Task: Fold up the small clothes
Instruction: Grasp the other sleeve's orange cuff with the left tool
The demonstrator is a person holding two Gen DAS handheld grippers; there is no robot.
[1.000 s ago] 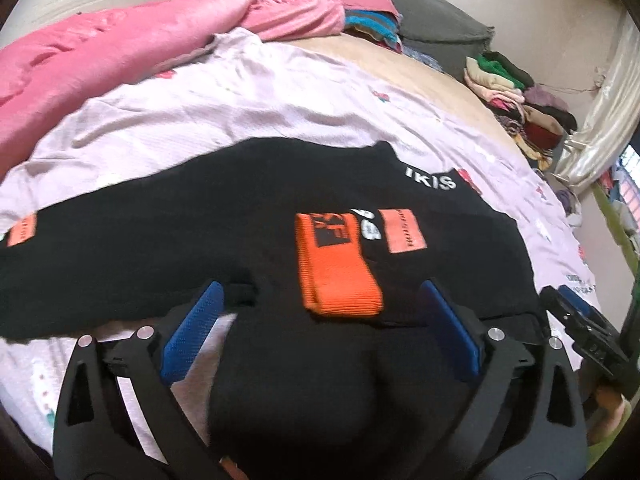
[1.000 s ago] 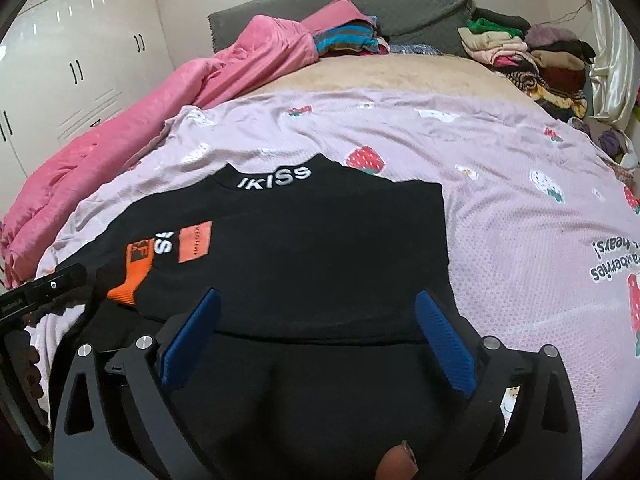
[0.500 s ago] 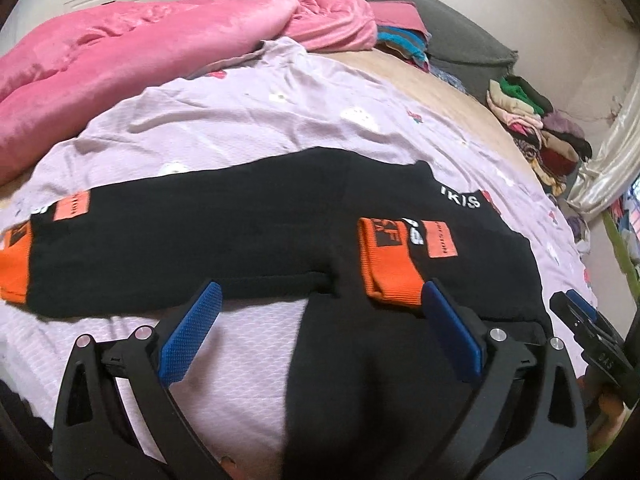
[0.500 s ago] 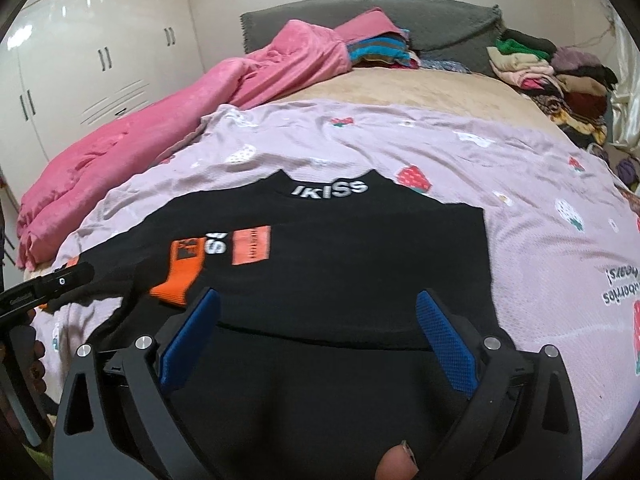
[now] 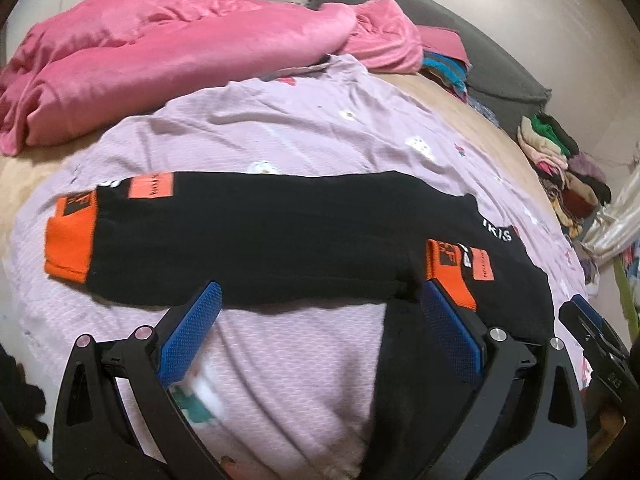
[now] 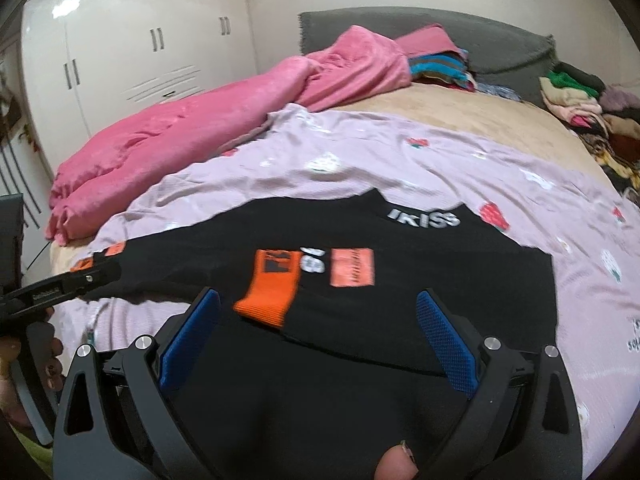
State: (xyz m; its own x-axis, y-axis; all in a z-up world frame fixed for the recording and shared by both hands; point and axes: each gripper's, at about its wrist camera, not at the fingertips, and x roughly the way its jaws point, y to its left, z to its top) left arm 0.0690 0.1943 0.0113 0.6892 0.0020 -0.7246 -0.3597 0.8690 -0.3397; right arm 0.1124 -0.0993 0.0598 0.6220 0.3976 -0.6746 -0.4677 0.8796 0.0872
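1. Lying flat on the lilac sheet [image 5: 304,136] of the bed, the black top [image 6: 420,292] is sitting toward the bed's near edge, with its white-lettered collar [image 6: 424,218] pointing at the headboard.
2. One sleeve is already lying folded across the chest, its orange cuff [image 6: 272,292] resting on the body; the other sleeve [image 5: 248,236] is stretching out straight toward the bed's left edge and ending in its own orange cuff [image 5: 70,240].
3. The left claw [image 5: 320,340] is hovering released over the near edge of that outstretched sleeve, gripping nothing; the right claw [image 6: 318,340] is likewise spread wide above the lower body of the top, also empty.
4. Judging from this, the step in hand is folding the second sleeve in. Doing it well probably means gripping near the cuff, lifting only a little, and laying the sleeve level across the chest so that the cuffs are matching.
5. The right claw could be pressing the body down so the knit is not dragging or bunching.
6. A pink blanket [image 5: 160,64] is heaped along the far left edge, well apart from the sleeve, and piles of clothes [image 5: 560,168] are sitting at the far right corner; neither is blocking the fold.
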